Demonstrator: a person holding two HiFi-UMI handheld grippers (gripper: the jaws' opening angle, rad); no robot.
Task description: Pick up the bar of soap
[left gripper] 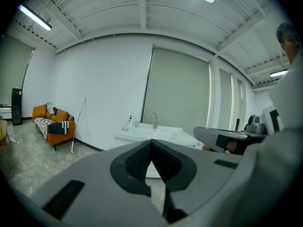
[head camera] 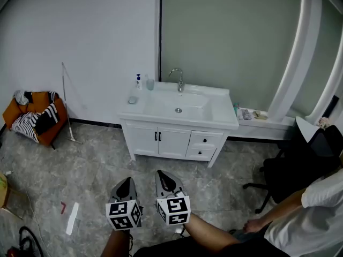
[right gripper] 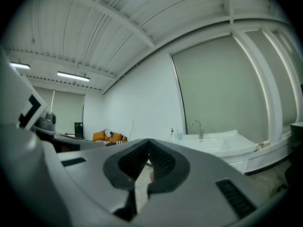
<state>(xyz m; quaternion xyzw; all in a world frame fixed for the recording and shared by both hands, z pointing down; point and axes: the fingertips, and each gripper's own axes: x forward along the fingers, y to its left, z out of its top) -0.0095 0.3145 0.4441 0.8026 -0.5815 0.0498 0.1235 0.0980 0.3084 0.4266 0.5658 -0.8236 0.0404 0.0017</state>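
The bar of soap (head camera: 132,99) is a small pale block on the left front corner of the white vanity counter (head camera: 222,121), across the room from me. Both grippers hang low over the grey floor, well short of the vanity. My left gripper (head camera: 126,183) and my right gripper (head camera: 164,176) sit side by side with their tips pointing at the cabinet. Each has its jaws together with nothing between them, as the left gripper view (left gripper: 151,143) and the right gripper view (right gripper: 149,143) also show.
A faucet (head camera: 178,79), a pump bottle (head camera: 138,81) and a cup (head camera: 150,84) stand at the back of the basin. An orange sofa (head camera: 33,116) and a leaning mop (head camera: 67,103) are at the left wall. A black chair (head camera: 292,173) and a seated person (head camera: 300,218) are at the right.
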